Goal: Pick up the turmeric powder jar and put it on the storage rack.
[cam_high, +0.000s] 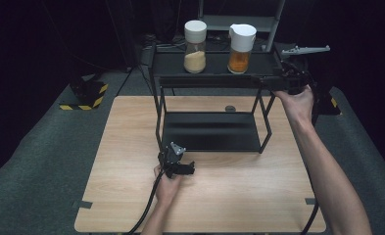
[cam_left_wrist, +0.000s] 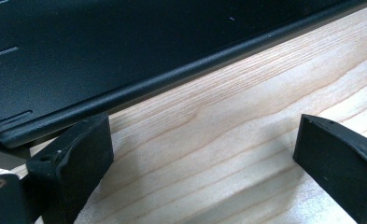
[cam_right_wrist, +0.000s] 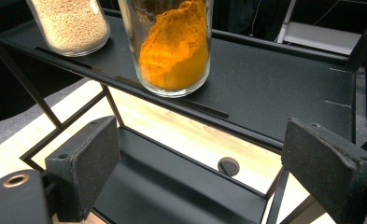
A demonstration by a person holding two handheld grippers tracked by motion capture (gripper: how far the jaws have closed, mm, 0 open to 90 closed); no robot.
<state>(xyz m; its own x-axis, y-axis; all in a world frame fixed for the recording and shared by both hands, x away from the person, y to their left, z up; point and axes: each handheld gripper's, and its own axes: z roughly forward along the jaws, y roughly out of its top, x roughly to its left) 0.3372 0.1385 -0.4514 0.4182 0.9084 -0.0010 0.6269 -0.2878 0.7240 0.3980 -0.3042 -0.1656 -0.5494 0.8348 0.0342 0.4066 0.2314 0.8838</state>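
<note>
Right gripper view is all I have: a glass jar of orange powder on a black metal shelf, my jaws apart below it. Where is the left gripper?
Observer: The left gripper rests low on the light wooden table, in front of the black two-tier metal rack, jaws open with nothing between them.
Operator: What closes the orange jar?
Observer: The glass jar of orange powder has a white lid with a pouring spout; the glass jar of beige granules beside it has a plain white round cap.
Operator: Where is my right gripper against the rack?
Observer: The right gripper is at the right end of the top shelf, level with its edge, short of the orange jar.
</note>
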